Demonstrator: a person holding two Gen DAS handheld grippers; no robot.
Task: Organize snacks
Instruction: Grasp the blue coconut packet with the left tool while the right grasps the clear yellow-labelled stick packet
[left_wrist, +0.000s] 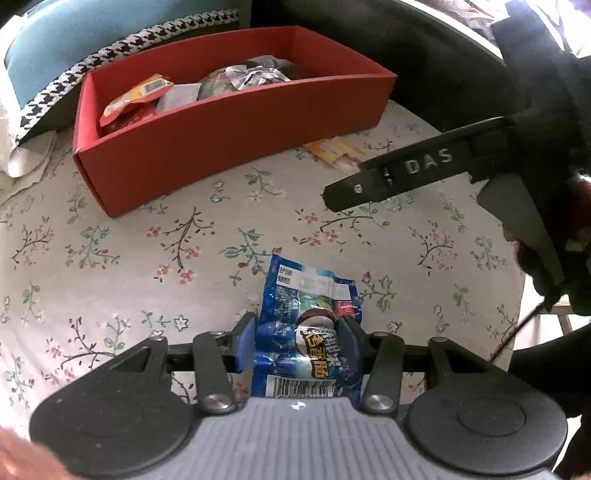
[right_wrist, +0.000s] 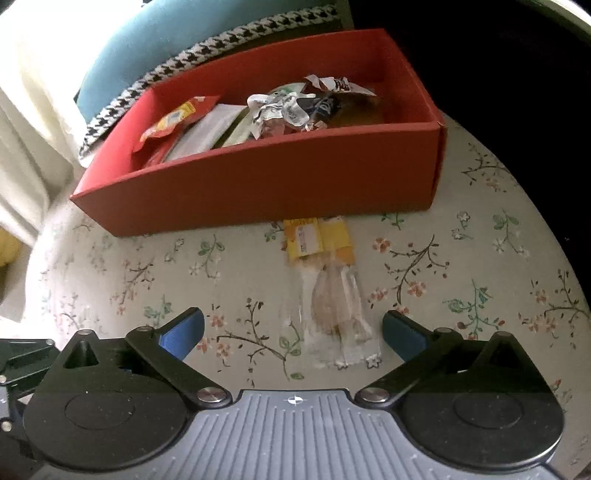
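Observation:
My left gripper (left_wrist: 300, 341) is shut on a blue snack packet (left_wrist: 308, 295), whose upper part sticks out beyond the blue pads over the floral cloth. A red cardboard box (left_wrist: 236, 136) stands farther back and holds several snack packets (left_wrist: 147, 96). In the right wrist view my right gripper (right_wrist: 293, 334) stands open above a yellow and clear packet (right_wrist: 325, 280) lying in front of the red box (right_wrist: 258, 177). The pads do not touch that packet. In the left wrist view the right gripper's black body (left_wrist: 406, 173) shows at the right.
A flower-patterned cloth (left_wrist: 110, 258) covers the round table. Behind the box lie a teal cushion (left_wrist: 74, 40) and a houndstooth fabric (right_wrist: 177, 62). A person's dark sleeve (left_wrist: 546, 92) is at the right. The yellow packet (left_wrist: 338, 151) lies by the box's front wall.

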